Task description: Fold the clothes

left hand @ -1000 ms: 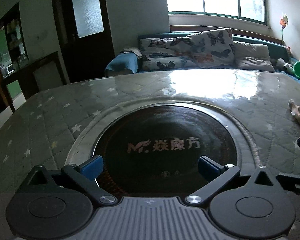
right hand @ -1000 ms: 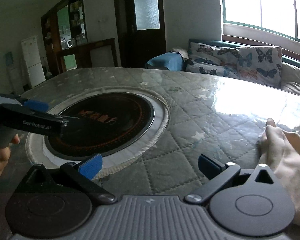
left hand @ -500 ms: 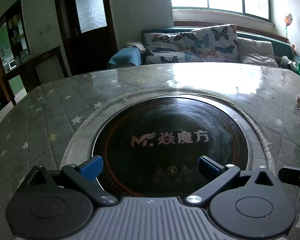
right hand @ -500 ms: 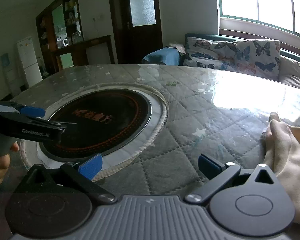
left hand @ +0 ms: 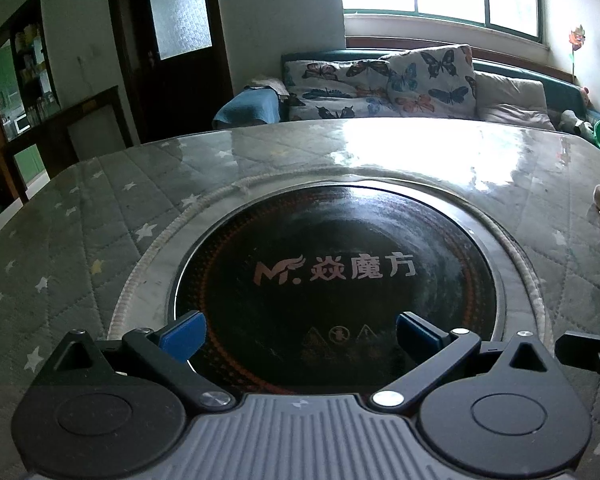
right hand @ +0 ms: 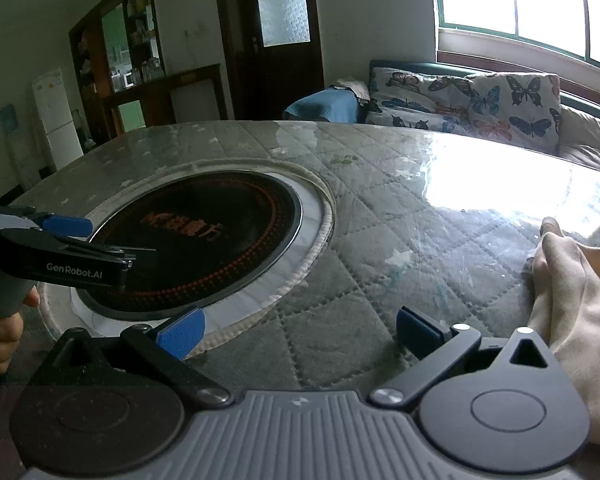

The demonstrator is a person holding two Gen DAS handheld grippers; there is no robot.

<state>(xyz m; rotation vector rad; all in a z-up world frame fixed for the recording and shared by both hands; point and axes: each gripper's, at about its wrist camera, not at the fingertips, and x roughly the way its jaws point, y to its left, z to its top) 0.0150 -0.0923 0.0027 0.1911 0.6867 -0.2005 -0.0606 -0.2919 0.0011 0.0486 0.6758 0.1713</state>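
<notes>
on the table, beige garment, both claws spread.

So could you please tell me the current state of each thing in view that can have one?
Left claw: open, empty, over the cooktop.
Right claw: open, empty, beside the garment.
Beige garment: rumpled on the table, not folded.
Round cooktop: set into the table, nothing on it.
Dark door: shut.
</notes>
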